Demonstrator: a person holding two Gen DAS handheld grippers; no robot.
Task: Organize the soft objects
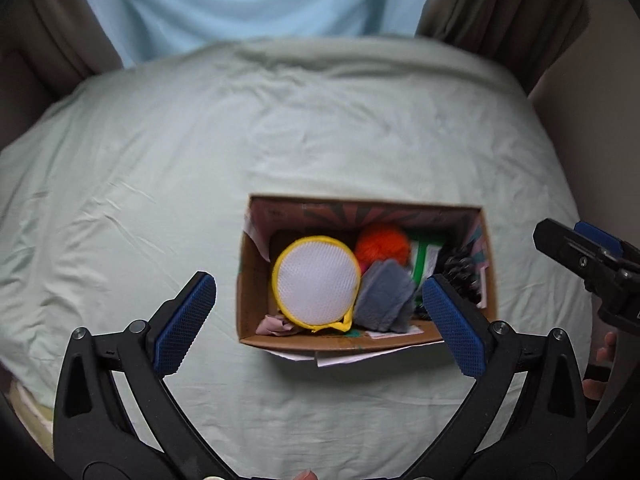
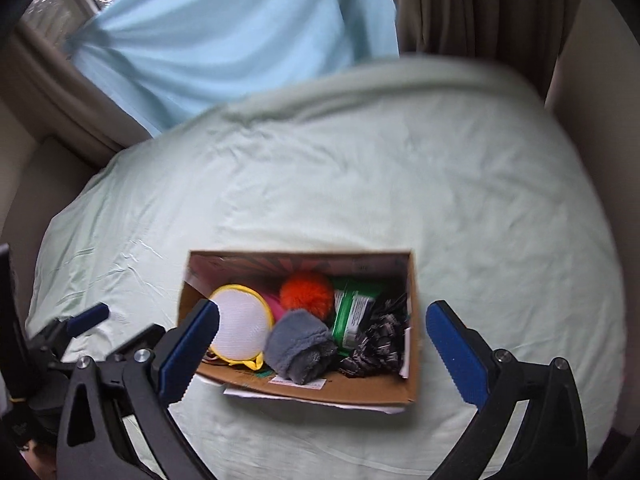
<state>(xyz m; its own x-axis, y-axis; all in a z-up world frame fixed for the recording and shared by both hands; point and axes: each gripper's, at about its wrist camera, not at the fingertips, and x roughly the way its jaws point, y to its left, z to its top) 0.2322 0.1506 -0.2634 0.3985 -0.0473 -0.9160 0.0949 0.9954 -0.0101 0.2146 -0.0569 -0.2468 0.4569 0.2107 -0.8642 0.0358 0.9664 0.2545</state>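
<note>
Your left tool (image 1: 320, 308) and right tool (image 2: 322, 334) both hang spread wide with nothing between the fingers, above one cardboard box (image 2: 304, 390) on the bed (image 2: 360, 184). The box holds one yellow-rimmed mesh pouch (image 1: 316, 282), one orange pompom (image 2: 306, 290), one gray plush cloth (image 2: 300, 346), one green packet (image 2: 352, 312) and one black-and-white bundle (image 2: 380, 344).

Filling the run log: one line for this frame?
phase: hover | left gripper: open, empty | right gripper: open, empty | brown cardboard box: on pale green bedsheet, holds soft items

Bedroom: bed (image 1: 320, 140), curtains (image 1: 224, 0).
</note>
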